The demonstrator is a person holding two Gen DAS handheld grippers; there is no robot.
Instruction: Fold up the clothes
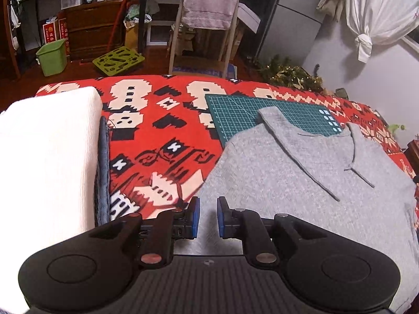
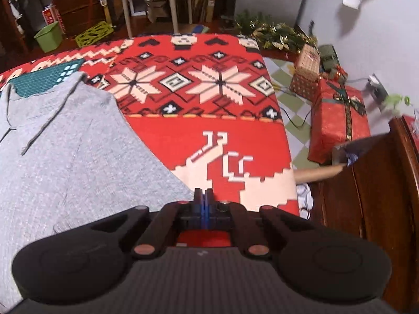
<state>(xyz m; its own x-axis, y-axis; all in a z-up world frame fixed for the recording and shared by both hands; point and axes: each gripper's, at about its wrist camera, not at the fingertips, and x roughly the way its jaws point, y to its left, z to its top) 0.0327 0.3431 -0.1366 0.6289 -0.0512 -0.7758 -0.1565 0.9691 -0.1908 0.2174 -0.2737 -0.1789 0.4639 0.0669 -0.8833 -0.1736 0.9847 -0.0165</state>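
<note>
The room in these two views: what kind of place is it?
Probably a lived-in home room: a towel hangs over a chair, wrapped gift boxes sit on the floor, and a grey top lies on a red patterned blanket.

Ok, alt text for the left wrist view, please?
The left gripper, jaws open and empty, hovers over the near edge of a grey knit sleeveless top spread flat on a red patterned blanket. The top's neckline overlaps a green cutting mat; a folded white cloth stack sits left.
</note>
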